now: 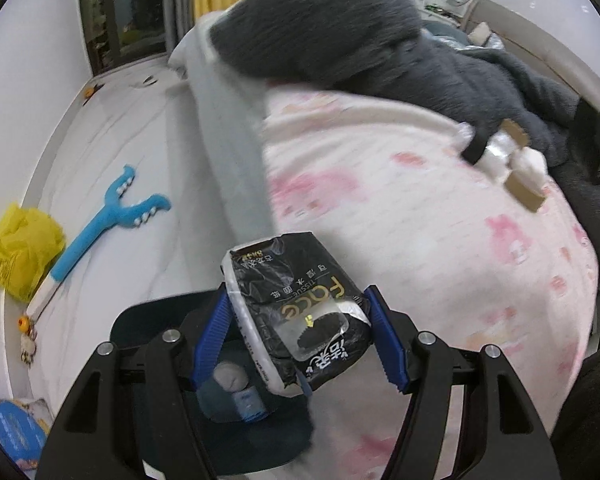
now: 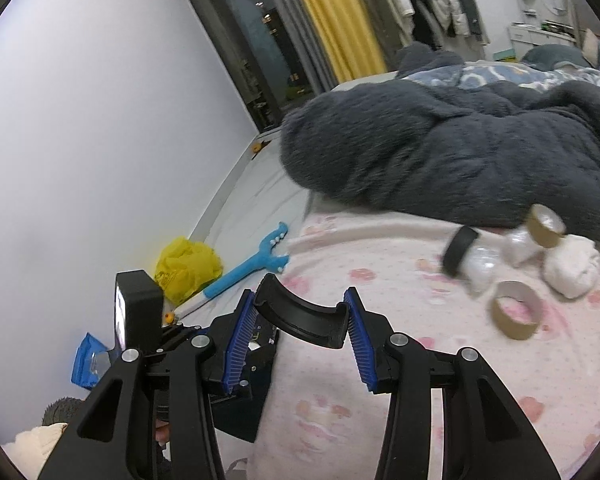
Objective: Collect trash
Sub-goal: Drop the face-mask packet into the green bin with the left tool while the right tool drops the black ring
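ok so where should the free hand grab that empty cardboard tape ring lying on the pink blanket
Take the cardboard tape ring by its wall, one finger inside the hole and one outside, coming down from above. It lies nearly flat with the opening facing up, so the thin rim is exposed. The near side looks best, away from the white wads. Both grippers seem occupied now.

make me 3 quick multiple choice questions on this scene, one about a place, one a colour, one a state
1. Where does the blue fork-shaped toy lie?
A. on the white floor beside the bed
B. on the pink blanket
C. on the grey fleece

2. What colour is the crumpled bag by the wall?
A. red
B. yellow
C. green

3. What is the left gripper doing?
A. open, holding nothing
B. shut on the black tissue pack
C. shut on a cardboard ring

Answers:
1. A, it rests on the floor, clear of the pink blanket.
2. B, it is bright yellow.
3. B, both blue pads press the pack's sides.
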The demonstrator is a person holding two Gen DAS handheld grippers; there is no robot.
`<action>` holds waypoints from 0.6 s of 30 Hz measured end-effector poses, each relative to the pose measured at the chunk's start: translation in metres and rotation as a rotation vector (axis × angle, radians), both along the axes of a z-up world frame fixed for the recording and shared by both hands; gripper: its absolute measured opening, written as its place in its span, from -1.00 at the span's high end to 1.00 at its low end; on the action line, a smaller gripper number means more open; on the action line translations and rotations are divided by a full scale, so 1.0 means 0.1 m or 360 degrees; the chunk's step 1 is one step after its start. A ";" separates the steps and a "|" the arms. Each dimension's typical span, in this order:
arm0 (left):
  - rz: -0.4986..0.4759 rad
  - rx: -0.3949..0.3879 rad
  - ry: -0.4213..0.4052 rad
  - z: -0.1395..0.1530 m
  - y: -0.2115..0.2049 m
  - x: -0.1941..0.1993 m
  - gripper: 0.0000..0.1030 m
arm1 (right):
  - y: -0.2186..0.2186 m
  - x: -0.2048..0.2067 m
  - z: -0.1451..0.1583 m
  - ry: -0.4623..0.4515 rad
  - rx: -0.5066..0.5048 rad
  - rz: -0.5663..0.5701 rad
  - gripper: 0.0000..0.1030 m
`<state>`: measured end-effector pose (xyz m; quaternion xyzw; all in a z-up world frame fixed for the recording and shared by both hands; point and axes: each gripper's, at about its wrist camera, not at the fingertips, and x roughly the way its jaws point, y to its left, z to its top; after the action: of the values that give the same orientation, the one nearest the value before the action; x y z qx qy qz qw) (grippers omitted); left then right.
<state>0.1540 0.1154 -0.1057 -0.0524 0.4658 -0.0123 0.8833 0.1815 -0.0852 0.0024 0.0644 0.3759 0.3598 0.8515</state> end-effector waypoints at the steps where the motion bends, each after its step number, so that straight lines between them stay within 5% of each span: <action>1: 0.0018 -0.0001 0.0011 -0.03 0.07 -0.02 -0.33 | 0.05 -0.01 -0.01 0.0003 0.0000 0.0012 0.10; 18: 0.0205 -0.0023 0.0300 -0.61 0.78 -0.27 -0.35 | 0.96 -0.12 -0.30 0.0094 -0.0107 0.0244 0.10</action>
<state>0.1273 0.1934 -0.1671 -0.0896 0.5424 0.0460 0.8341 0.1693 0.0110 -0.0278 0.0174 0.4167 0.4089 0.8117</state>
